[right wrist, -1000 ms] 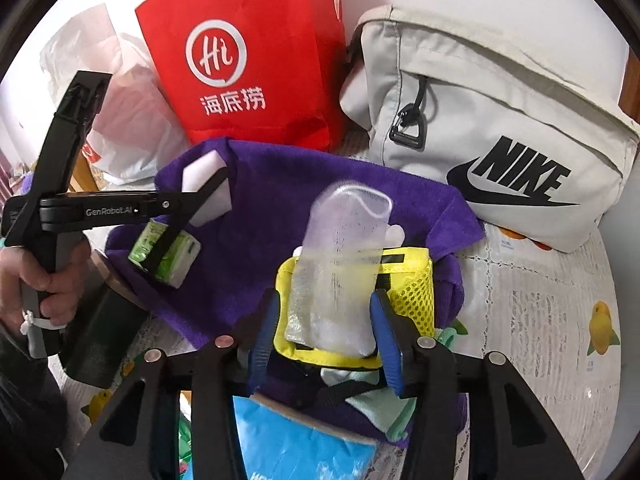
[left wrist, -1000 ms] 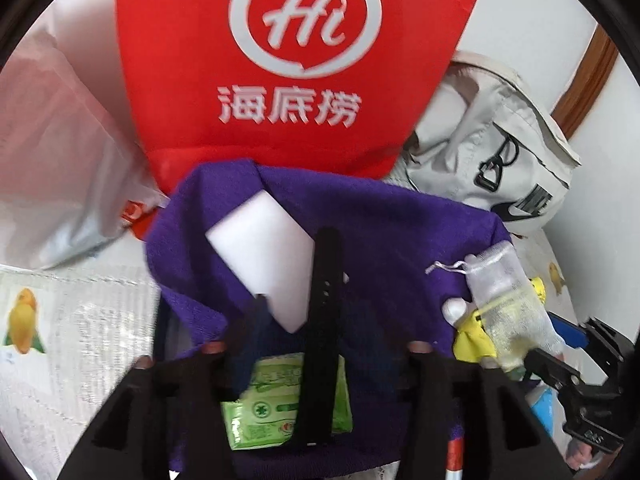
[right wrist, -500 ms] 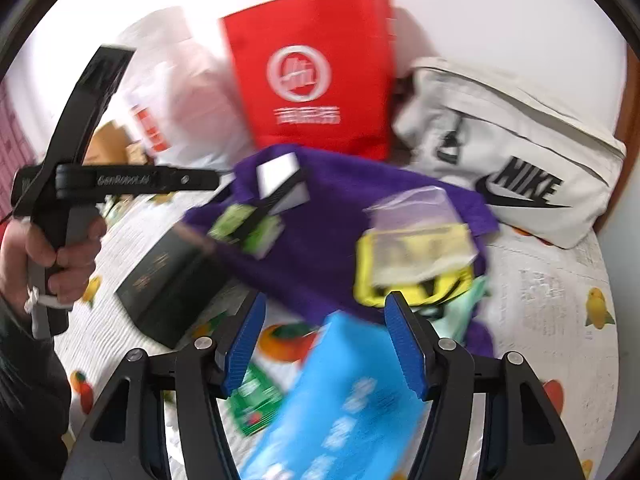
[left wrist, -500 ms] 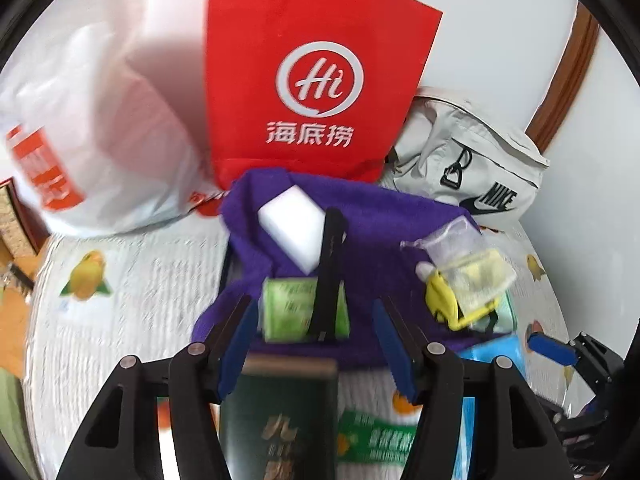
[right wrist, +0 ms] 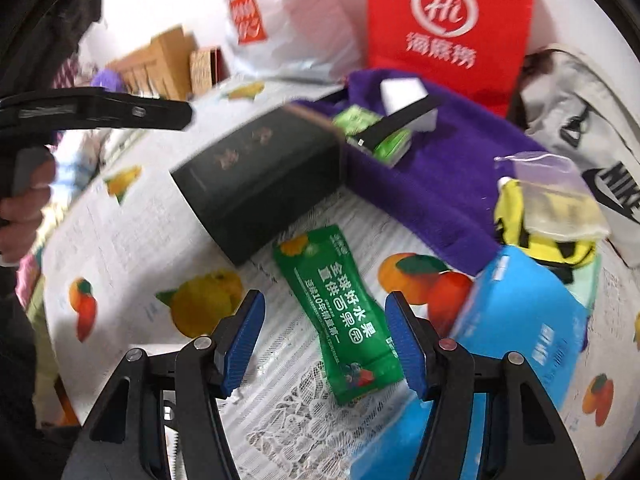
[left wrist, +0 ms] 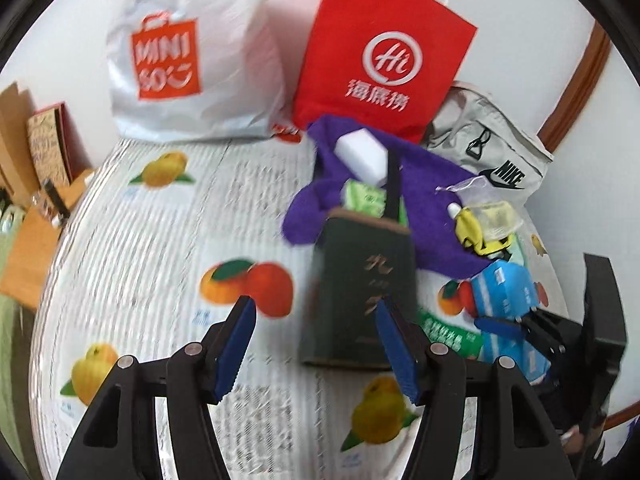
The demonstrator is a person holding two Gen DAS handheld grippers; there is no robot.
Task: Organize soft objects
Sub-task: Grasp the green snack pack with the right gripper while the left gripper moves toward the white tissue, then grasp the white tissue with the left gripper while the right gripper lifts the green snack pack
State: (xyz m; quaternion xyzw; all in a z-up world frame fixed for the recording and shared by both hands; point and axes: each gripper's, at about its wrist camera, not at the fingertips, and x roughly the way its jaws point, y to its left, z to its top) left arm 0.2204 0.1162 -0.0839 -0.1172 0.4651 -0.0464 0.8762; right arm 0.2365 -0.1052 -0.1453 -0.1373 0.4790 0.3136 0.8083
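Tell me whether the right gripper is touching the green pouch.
Apart. In the right wrist view the right gripper hangs open above the green pouch; tablecloth shows between each jaw and the pouch.

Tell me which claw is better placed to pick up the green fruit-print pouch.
Right. The open right claw already straddles the green fruit-print pouch; the open left claw faces the dark green box instead.

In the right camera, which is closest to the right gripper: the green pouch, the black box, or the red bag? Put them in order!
From the right gripper:
1. Green pouch, lying on the table right between its open fingers.
2. Black box, farther back and to the left, its far edge against the purple cloth.
3. Red bag, standing at the very back, upper right.
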